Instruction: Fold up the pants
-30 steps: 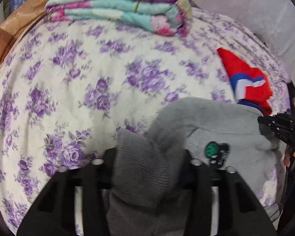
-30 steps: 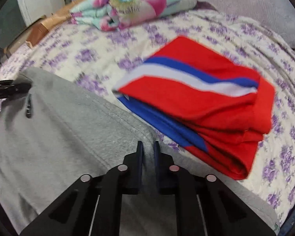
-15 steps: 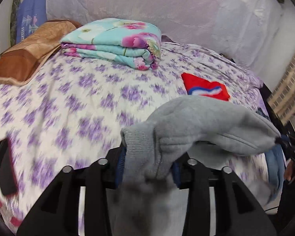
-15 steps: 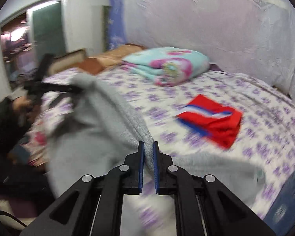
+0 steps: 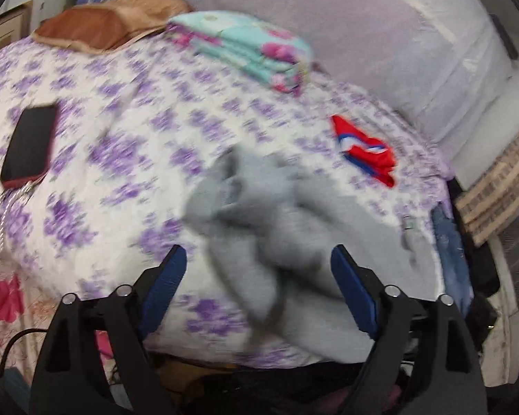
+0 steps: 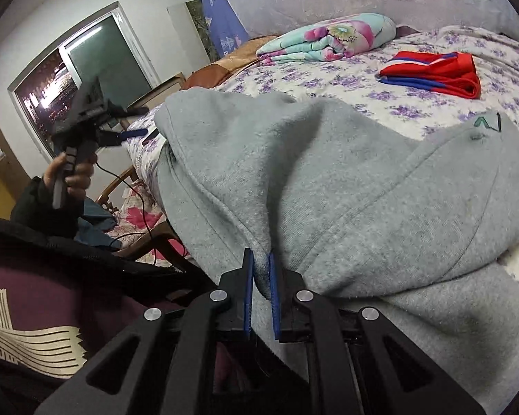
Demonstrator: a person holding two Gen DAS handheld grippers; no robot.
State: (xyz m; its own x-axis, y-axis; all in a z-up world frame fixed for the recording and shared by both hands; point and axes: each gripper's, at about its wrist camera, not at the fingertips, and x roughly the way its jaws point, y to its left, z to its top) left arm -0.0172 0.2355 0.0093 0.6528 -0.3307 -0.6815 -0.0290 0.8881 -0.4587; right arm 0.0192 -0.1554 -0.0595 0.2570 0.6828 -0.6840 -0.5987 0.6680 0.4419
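Bed [image 5: 97, 159]: covered with a white sheet printed in purple flowers; carries every item listed below.
Grey pants [image 6: 346, 186]: lie crumpled at the near edge of the bed, bunched in loose folds; a small green logo shows on the fabric toward the right side in the right wrist view.
Folded blanket [image 5: 249, 52]: teal and pink floral, stacked at the far end of the bed, well apart from the pants.
Brown pillow [image 5: 104, 20]: at the head of the bed, beside the blanket.
Red garment [image 6: 435, 72]: folded, with blue and white stripes, flat on the sheet beyond the pants.
Black phone [image 5: 29, 145]: lies flat on the sheet at the left, apart from the pants.
Left tongs [image 5: 257, 263]: spread wide, blue pads clear of the fabric, held above the bed edge; nothing between them.
Right tongs [image 6: 260, 269]: nearly closed, pinching a ridge of the grey pants between the blue pads.
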